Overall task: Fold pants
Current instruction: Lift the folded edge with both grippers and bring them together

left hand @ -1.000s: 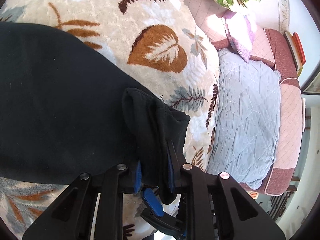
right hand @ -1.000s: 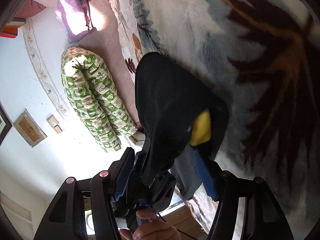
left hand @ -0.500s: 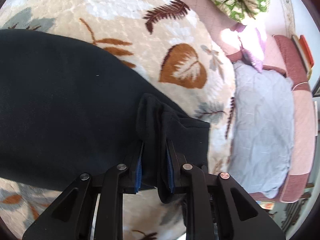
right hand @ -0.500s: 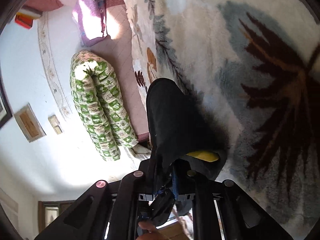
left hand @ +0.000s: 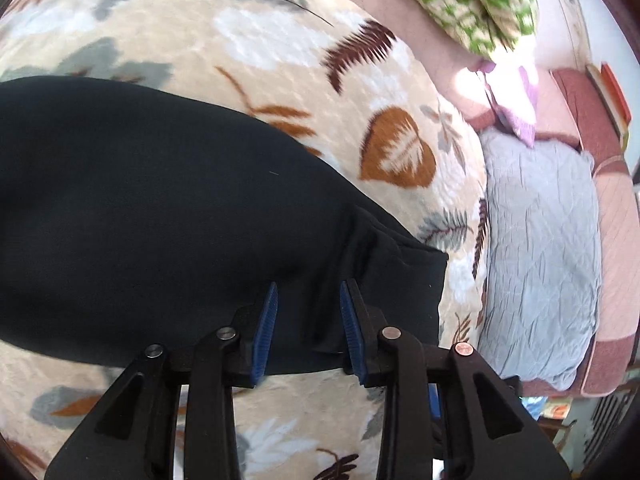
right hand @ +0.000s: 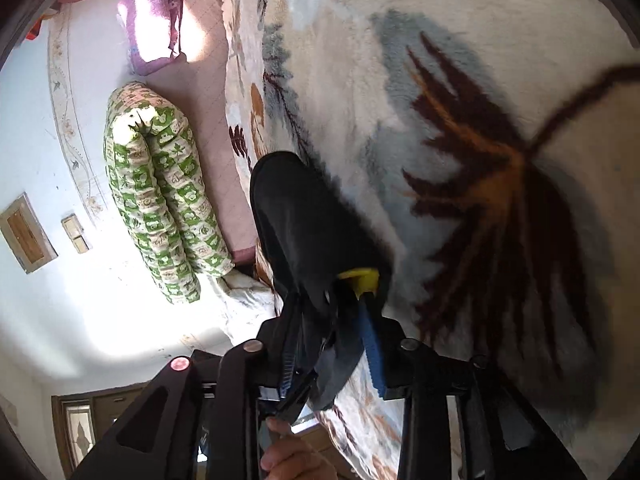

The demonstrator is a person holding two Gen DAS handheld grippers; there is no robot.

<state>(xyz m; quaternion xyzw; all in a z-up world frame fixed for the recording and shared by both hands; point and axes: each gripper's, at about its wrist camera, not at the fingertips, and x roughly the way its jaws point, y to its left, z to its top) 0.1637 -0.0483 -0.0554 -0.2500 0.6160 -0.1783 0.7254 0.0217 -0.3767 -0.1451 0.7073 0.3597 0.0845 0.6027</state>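
Observation:
Black pants lie spread on a cream leaf-print blanket in the left wrist view. My left gripper stands open over their corner, blue pads apart, cloth lying flat between them. In the right wrist view my right gripper has its jaws partly apart around a bunched end of the black pants, which carries a yellow label. The cloth still hangs between the pads; I cannot tell whether it is pinched.
A grey quilted pillow lies to the right on a pink sofa-bed. A green patterned bolster and a purple cushion lie by the wall. A hand shows at the bottom of the right wrist view.
My left gripper has opened and let the pants corner drop flat on the blanket. My right gripper, shut half a second ago, has spread its pads a little and lowered toward the blanket.

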